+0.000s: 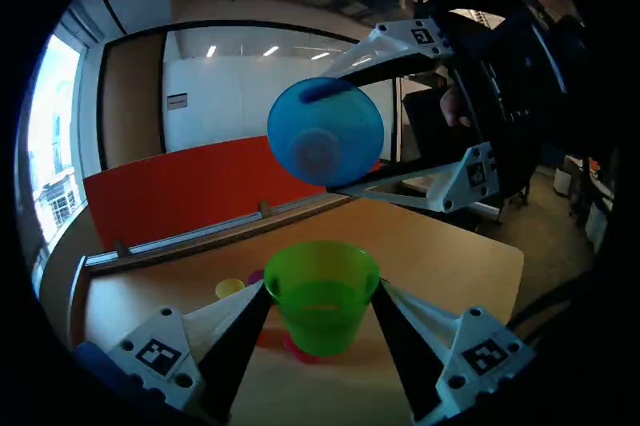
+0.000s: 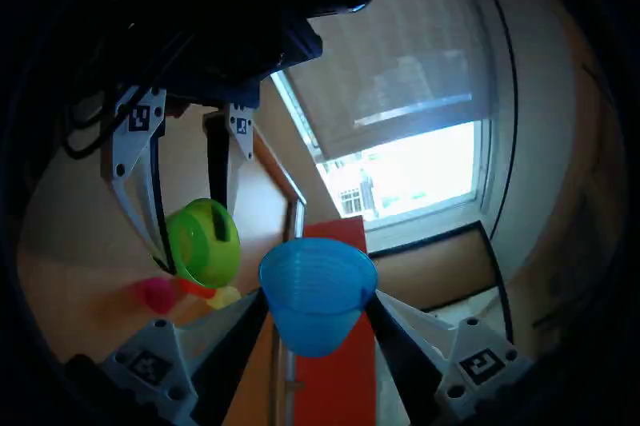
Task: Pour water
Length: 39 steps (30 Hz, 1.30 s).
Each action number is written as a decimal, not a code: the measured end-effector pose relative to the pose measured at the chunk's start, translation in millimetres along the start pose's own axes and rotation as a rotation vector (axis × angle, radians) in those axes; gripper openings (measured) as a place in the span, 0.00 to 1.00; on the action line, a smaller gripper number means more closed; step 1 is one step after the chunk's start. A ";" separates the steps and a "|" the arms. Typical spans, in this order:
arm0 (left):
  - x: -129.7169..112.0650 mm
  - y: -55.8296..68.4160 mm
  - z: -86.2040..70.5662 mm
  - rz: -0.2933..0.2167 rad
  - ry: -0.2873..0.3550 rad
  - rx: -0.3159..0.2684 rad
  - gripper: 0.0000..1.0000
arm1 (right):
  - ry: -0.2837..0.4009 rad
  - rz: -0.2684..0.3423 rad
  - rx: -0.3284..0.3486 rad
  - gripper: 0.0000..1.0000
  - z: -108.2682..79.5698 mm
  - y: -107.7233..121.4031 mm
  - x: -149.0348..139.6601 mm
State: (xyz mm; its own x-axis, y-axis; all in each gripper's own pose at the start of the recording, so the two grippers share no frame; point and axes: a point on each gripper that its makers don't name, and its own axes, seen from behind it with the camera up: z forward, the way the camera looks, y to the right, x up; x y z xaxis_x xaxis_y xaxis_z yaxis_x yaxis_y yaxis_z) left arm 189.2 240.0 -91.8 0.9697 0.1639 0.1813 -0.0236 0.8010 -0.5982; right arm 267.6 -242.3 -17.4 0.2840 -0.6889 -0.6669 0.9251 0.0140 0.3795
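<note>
While tipped sideways in the air, blue cup point(image 1: 325, 132) is pinched in right tongs point(image 2: 318, 296), above and apart from green cup point(image 1: 322, 302). Green cup upright, pinched in left tongs point(image 1: 322, 288), over surface point(image 1: 448, 258) middle; touching surface or not, cannot tell. Small yellow cup point(image 1: 230, 288) and pink cup point(image 1: 304, 350) sit on surface just beside it.
</note>
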 end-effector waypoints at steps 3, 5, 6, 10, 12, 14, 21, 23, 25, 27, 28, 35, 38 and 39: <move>-1.6 0.5 0.2 0.000 -0.003 0.001 0.85 | -0.003 0.047 -0.003 0.88 -2.6 -5.7 1.8; -2.0 0.5 0.2 0.000 -0.003 0.002 0.85 | -0.007 0.071 -0.003 0.88 -4.5 -10.3 3.0; -2.3 0.5 0.2 0.000 -0.003 0.002 0.85 | -0.008 0.083 -0.004 0.88 -5.6 -12.6 3.5; -4.3 -0.7 -0.3 0.001 -0.006 0.006 0.85 | -0.016 0.157 -0.010 0.88 -10.6 -22.5 4.5; -5.9 -2.0 -0.7 0.000 -0.008 0.009 0.85 | -0.021 0.207 -0.016 0.88 -13.3 -27.6 3.7; -8.0 -3.2 -1.3 -0.002 -0.012 0.012 0.85 | -0.027 0.259 -0.024 0.88 -16.0 -31.7 1.8; -14.8 -8.6 -3.3 -0.003 -0.026 0.021 0.85 | -0.053 0.426 -0.050 0.88 -24.8 -44.8 -9.4; -16.1 -10.7 -3.9 -0.003 -0.029 0.025 0.85 | -0.062 0.462 -0.056 0.88 -26.8 -48.8 -12.7; -17.9 -12.8 -4.2 -0.004 -0.032 0.029 0.85 | -0.072 0.495 -0.062 0.88 -28.0 -52.1 -15.9; -20.1 -15.2 -4.5 -0.007 -0.036 0.034 0.85 | -0.083 0.532 -0.070 0.88 -28.9 -55.4 -19.6; -21.2 -16.4 -4.7 -0.008 -0.038 0.036 0.85 | -0.088 0.553 -0.073 0.88 -29.2 -56.9 -21.7; -30.5 -24.3 -6.1 -0.009 -0.058 0.049 0.85 | -0.130 0.726 -0.091 0.88 -31.1 -70.8 -41.9; -35.6 -27.7 -6.7 -0.007 -0.069 0.054 0.85 | -0.153 0.792 -0.090 0.88 -31.8 -78.9 -52.4; -37.3 -28.8 -6.7 -0.007 -0.072 0.056 0.85 | -0.160 0.810 -0.089 0.88 -32.0 -81.6 -55.4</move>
State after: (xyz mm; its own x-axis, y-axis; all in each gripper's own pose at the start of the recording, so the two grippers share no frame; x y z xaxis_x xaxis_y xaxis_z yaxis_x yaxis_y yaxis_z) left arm 155.3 206.9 -86.6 0.9499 0.1977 0.2422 -0.0325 0.8330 -0.5523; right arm 184.5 -182.1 -32.0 0.8380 -0.5352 -0.1070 0.4676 0.6029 0.6464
